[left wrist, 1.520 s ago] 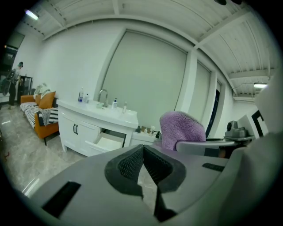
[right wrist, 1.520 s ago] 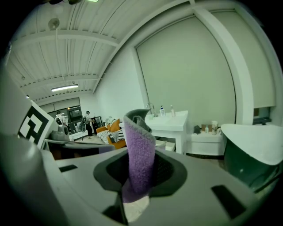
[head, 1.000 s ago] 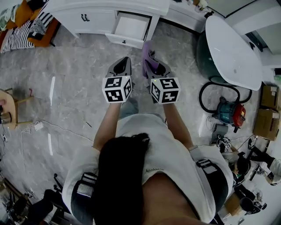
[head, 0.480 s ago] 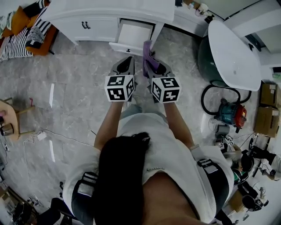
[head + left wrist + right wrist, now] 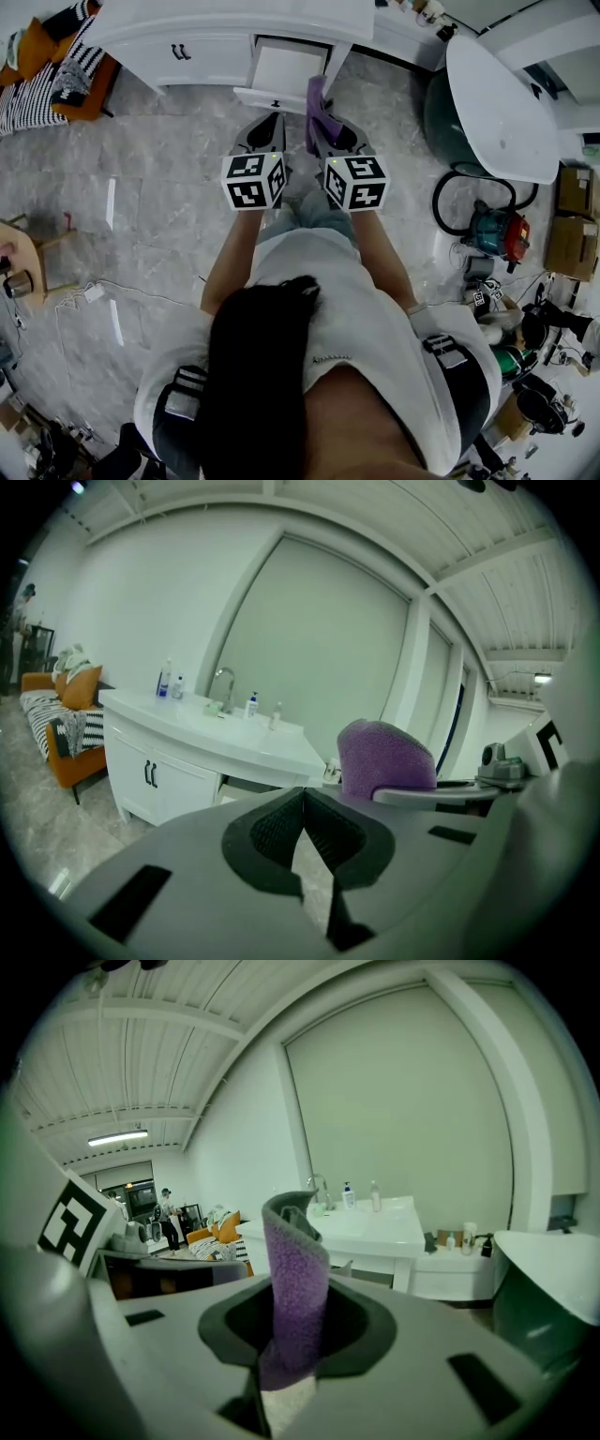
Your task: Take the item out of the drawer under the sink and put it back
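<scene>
with the purple cloth (image 5: 295, 1279) pinched upright in the right gripper (image 5: 291, 1335), this looks to me like the return leg: the item is out of the drawer and has to go back in. the jaws sit narrow, pressing the fabric from both sides, and it stands up past them in a soft curl. in the head view the cloth is held in the air just short of the open drawer (image 5: 272, 97), which juts from the white vanity (image 5: 206, 42) under the sink. the left gripper (image 5: 302, 832) is closed on itself, pads meeting at the tip, nothing between them. the cloth looks nubby, like microfibre pile, purple on one face and grey along the folded-over top edge. it's floppy stuff, likely to sag once released. the drawer is a smooth white box, bare inside as far as i can see. next move, i'd say: carry the cloth forward past the drawer's front, lower it in, then open the jaws.
</scene>
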Tool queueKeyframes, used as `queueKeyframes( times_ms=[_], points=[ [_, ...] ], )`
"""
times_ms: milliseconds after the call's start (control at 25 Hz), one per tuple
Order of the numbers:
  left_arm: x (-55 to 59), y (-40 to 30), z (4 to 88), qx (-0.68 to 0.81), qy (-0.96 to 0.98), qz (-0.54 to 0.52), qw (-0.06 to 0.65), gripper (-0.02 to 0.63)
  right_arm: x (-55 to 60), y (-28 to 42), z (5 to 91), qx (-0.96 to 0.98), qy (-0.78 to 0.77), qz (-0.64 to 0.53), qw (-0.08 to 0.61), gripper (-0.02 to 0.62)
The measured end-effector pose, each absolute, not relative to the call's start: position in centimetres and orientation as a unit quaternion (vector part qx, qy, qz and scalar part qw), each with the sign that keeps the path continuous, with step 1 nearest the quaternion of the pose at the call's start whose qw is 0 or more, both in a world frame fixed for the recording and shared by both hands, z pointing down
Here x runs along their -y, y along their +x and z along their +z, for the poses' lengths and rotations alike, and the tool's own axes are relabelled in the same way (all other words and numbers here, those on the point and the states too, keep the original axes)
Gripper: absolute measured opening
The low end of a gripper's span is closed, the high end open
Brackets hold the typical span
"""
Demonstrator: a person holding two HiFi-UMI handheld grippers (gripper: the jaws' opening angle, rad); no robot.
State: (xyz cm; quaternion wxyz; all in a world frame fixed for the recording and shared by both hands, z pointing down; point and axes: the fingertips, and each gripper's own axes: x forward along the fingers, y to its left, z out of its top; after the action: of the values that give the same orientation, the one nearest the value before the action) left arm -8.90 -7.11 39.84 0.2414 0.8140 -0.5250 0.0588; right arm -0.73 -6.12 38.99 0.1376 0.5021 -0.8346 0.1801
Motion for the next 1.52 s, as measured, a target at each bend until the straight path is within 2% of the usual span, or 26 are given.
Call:
queueKeyframes(
  times_ms=[840, 1520],
  points=[
    [10.8, -7.5, 40.7, 0.525, 0.822, 0.071, 0.211, 0.005, 11.0, -0.8, 40.1, 0.848, 0.484, 0.164, 0.143, 0.104],
    [18.7, -7.4, 45.9, 0.550, 0.775, 0.109, 0.290, 0.005, 19.8, -0.2, 43.9, 0.854, 0.447, 0.195, 0.182, 0.104]
  ],
)
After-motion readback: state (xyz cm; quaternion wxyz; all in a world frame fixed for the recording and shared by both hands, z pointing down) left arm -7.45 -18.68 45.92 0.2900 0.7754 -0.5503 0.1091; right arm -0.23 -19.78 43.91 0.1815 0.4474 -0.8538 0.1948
